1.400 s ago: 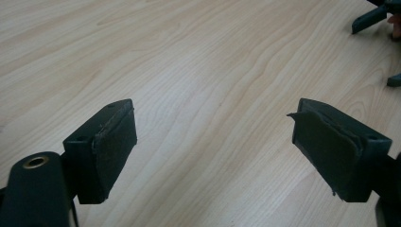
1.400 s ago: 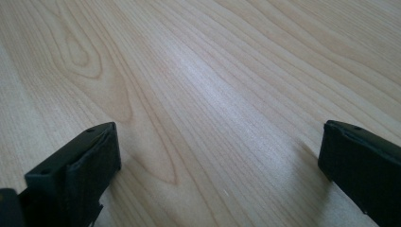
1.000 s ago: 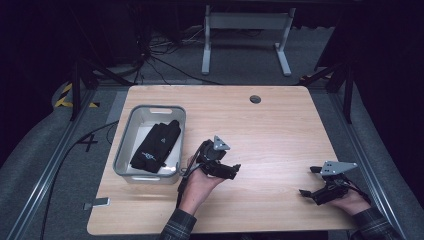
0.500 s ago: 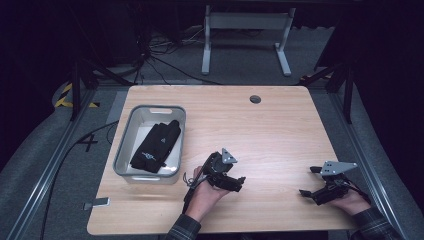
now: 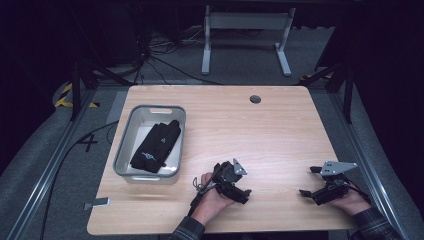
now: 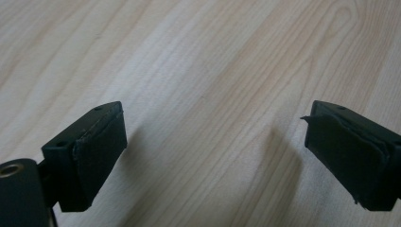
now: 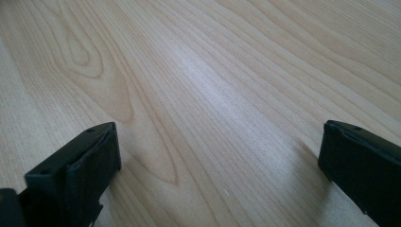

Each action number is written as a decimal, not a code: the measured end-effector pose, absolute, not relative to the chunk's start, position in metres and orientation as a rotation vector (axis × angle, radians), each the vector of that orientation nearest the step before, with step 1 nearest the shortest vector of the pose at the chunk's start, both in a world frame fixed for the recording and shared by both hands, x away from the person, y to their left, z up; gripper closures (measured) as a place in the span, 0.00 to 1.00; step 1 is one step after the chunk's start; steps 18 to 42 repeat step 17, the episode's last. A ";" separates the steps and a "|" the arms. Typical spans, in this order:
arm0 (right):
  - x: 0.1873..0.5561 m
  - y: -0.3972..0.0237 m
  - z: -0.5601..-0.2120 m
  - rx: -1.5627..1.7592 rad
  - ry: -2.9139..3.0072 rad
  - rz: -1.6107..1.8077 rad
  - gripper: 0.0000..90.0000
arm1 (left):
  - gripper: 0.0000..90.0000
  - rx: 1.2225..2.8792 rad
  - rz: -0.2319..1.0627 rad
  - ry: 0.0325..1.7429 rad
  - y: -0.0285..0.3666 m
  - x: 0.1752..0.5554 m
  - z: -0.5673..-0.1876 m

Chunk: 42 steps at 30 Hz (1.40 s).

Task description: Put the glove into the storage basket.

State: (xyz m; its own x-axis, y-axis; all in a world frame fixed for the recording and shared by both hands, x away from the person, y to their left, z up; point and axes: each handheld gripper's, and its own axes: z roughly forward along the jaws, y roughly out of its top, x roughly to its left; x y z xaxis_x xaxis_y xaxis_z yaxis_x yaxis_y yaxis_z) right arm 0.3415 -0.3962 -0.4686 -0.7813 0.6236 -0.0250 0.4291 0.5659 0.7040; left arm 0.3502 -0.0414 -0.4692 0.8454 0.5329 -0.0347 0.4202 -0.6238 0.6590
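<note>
Black pouch (image 5: 157,145): lying in grey tray (image 5: 125,150), left part of tabletop (image 5: 280,130); long axis running from tray's near left toward its far right corner.
Left tongs (image 5: 243,194): low over bare wood near front edge, right of tray, spread wide, empty.
Right tongs (image 5: 306,192): near front right, well apart from tray, spread, empty.
Step in hand, by judgement: none evident; if fetching pouch, best pinched across its narrow width, clear of tray wall.
</note>
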 end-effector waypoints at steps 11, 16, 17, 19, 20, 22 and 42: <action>0.342 -0.396 -0.469 0.871 2.530 1.029 0.00 | 0.00 2.310 0.229 0.636 -0.043 0.351 -0.475; 0.342 -0.396 -0.469 0.871 2.530 1.029 0.00 | 0.00 2.309 0.231 0.638 -0.043 0.350 -0.475; 0.342 -0.396 -0.469 0.871 2.530 1.029 0.00 | 0.00 2.309 0.233 0.641 -0.043 0.350 -0.475; 0.342 -0.396 -0.469 0.871 2.530 1.029 0.00 | 0.00 2.309 0.233 0.641 -0.043 0.350 -0.475; 0.342 -0.396 -0.469 0.871 2.530 1.029 0.00 | 0.00 2.309 0.233 0.641 -0.043 0.350 -0.475; 0.342 -0.396 -0.469 0.871 2.530 1.029 0.00 | 0.00 2.309 0.233 0.641 -0.043 0.350 -0.475; 0.342 -0.396 -0.469 0.871 2.530 1.029 0.00 | 0.00 2.309 0.233 0.641 -0.043 0.350 -0.475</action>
